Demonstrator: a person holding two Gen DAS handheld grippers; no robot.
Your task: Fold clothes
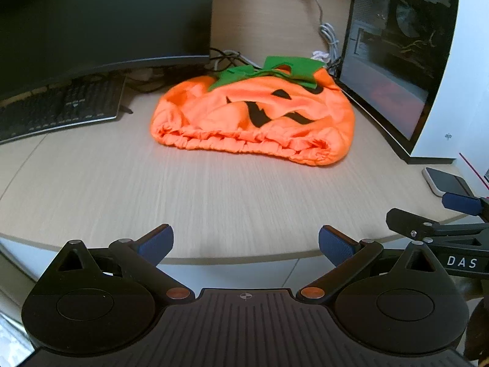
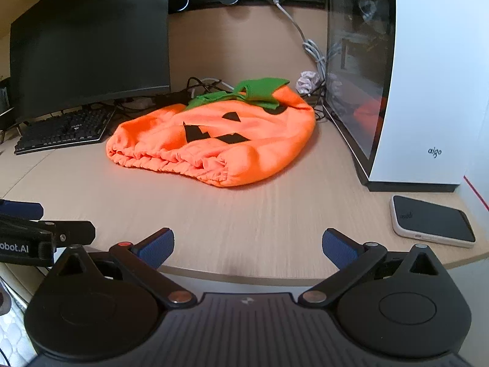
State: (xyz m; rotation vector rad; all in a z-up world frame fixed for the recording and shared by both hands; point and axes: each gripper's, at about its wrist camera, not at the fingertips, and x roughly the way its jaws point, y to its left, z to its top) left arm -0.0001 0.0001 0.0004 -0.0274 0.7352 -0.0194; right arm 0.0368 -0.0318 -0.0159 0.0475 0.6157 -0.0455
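Note:
An orange pumpkin costume [image 1: 253, 116] [image 2: 214, 143] with black face patches and a green collar [image 1: 275, 72] [image 2: 253, 91] lies crumpled on the light wooden desk [image 1: 214, 198] [image 2: 244, 214], its gathered elastic hem toward me. My left gripper [image 1: 246, 241] hovers open over the desk's front edge, well short of the costume, nothing between its blue pads. My right gripper [image 2: 247, 246] is likewise open and empty at the front edge. Each gripper shows at the side of the other's view: the right one [image 1: 443, 223], the left one [image 2: 30, 229].
A dark monitor [image 1: 101, 21] [image 2: 91, 39] and black keyboard [image 1: 61, 107] [image 2: 64, 131] stand at the left. A white PC case with glass panel [image 1: 397, 61] [image 2: 397, 76] stands right of the costume. A phone [image 1: 446, 183] [image 2: 431, 220] lies front right. Cables [image 1: 328, 35] [image 2: 311, 49] trail behind.

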